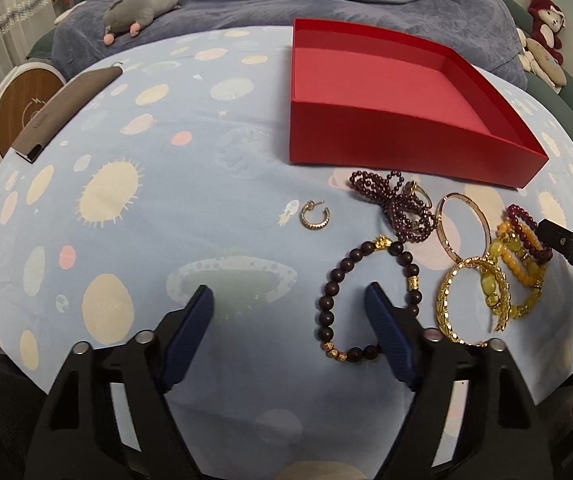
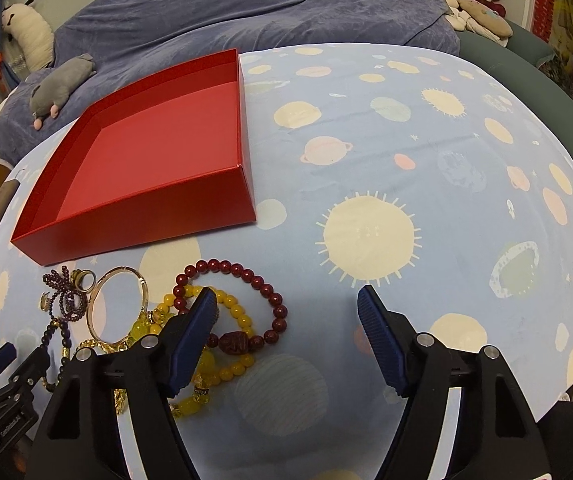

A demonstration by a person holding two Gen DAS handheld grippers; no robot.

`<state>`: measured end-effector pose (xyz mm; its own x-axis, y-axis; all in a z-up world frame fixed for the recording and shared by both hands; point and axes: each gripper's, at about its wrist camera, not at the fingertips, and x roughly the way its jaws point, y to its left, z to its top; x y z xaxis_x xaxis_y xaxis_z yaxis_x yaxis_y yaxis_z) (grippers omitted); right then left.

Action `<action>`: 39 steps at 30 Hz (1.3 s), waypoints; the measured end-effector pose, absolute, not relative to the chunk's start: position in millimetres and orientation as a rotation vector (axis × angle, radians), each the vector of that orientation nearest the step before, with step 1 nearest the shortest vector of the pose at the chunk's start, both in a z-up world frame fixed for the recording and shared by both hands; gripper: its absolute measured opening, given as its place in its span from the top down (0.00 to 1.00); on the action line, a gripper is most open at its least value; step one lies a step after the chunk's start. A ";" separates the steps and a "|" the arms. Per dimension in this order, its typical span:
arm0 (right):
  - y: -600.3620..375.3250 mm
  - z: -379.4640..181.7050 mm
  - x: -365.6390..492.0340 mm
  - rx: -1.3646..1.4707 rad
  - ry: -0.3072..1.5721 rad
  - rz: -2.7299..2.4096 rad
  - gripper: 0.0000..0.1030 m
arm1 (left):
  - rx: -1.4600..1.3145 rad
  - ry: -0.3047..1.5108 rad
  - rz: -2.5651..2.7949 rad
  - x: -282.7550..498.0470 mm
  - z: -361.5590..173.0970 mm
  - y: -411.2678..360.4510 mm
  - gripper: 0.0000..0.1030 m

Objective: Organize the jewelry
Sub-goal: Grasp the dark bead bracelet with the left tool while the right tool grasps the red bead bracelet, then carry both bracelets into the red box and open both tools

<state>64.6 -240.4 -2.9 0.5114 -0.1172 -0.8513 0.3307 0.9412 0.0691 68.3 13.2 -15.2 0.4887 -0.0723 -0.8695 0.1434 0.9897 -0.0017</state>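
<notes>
Blue-padded jaws of the left gripper (image 1: 290,300) stand wide apart and empty above the bench (image 1: 166,200), one pad over a dark bead bracelet (image 1: 366,300). The right gripper (image 2: 286,304) is likewise spread, its left pad over a red bead bracelet (image 2: 246,276) and yellow beads (image 2: 230,312). Beyond the jewelry sits a red box (image 2: 146,208).

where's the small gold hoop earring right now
In the left wrist view the gold hoop earring lies alone on the tablecloth, in front of the red box and left of the purple bead strand.
</notes>
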 end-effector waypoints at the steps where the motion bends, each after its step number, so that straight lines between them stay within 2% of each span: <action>1: -240.2 -3.2 64.4 0.230 1.001 -0.271 0.33 | 0.078 1.049 -0.134 68.6 -14.9 12.5 0.36; 4: -241.7 -3.3 63.7 0.231 1.002 -0.271 0.36 | 0.111 1.040 -0.155 67.1 -14.5 4.8 0.45; 11: -246.7 -3.8 63.9 0.223 1.020 -0.275 0.48 | 0.108 1.038 -0.224 69.4 -11.0 -4.6 0.91; 18: -241.0 -10.7 71.4 0.190 1.040 -0.256 0.67 | 0.103 1.045 -0.226 68.4 -10.9 -3.8 0.92; 20: -238.6 -11.3 73.0 0.171 1.038 -0.253 0.68 | 0.095 1.046 -0.223 67.9 -11.0 -3.2 0.92; 25: -233.3 -10.3 74.1 0.138 1.041 -0.221 0.93 | 0.075 1.060 -0.215 67.9 -10.4 1.3 0.92; 39: -235.6 39.8 55.5 0.140 0.999 -0.202 0.93 | 0.055 1.012 -0.238 66.5 30.2 10.2 0.93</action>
